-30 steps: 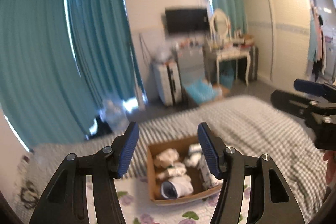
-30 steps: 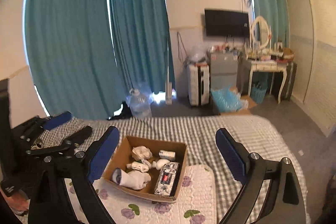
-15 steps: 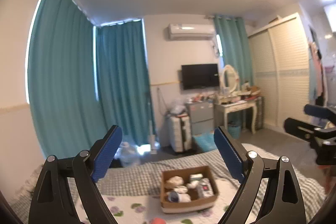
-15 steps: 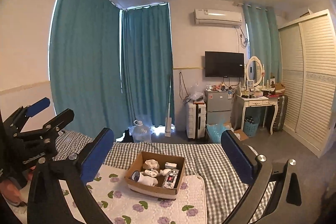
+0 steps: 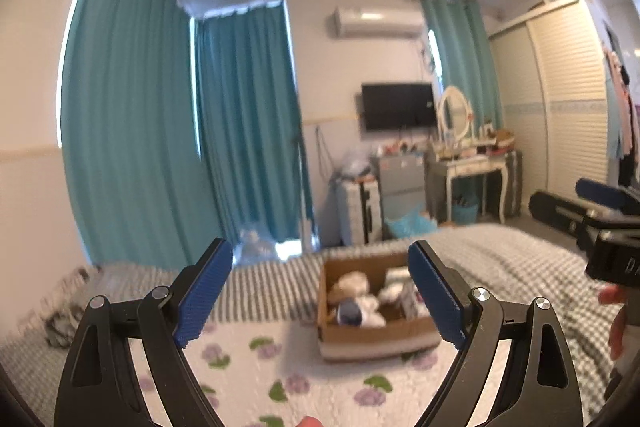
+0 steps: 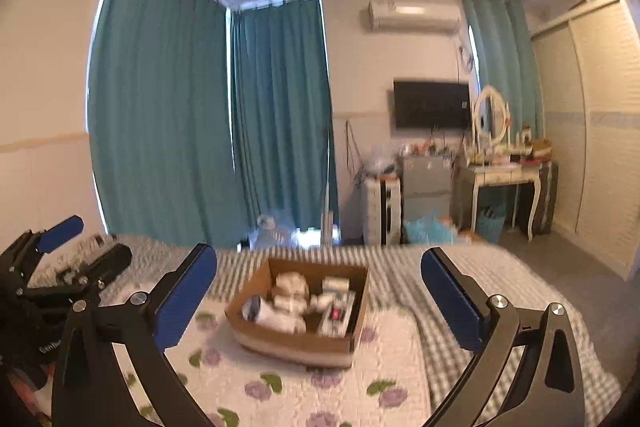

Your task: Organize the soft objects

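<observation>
A brown cardboard box (image 5: 372,337) (image 6: 296,345) sits on a white floral quilt (image 5: 256,371) (image 6: 280,387) on the bed. It holds several rolled white socks (image 5: 370,307) (image 6: 280,319) and a small packet (image 6: 338,315). My left gripper (image 5: 320,291) is open and empty, held above the bed short of the box; it also shows at the left edge of the right wrist view (image 6: 80,247). My right gripper (image 6: 318,287) is open and empty, facing the box from above; it shows at the right edge of the left wrist view (image 5: 580,203).
The bed has a grey checked cover (image 6: 480,291). Teal curtains (image 6: 200,131) hang behind it. A suitcase (image 6: 382,211), a small fridge (image 6: 426,187), a white dressing table (image 6: 504,183) and a wardrobe (image 6: 592,131) stand along the far wall. A water jug (image 6: 272,231) stands on the floor.
Both views have tilted down and drawn a little closer to the box since half a second ago. Both grippers stay open and empty.
</observation>
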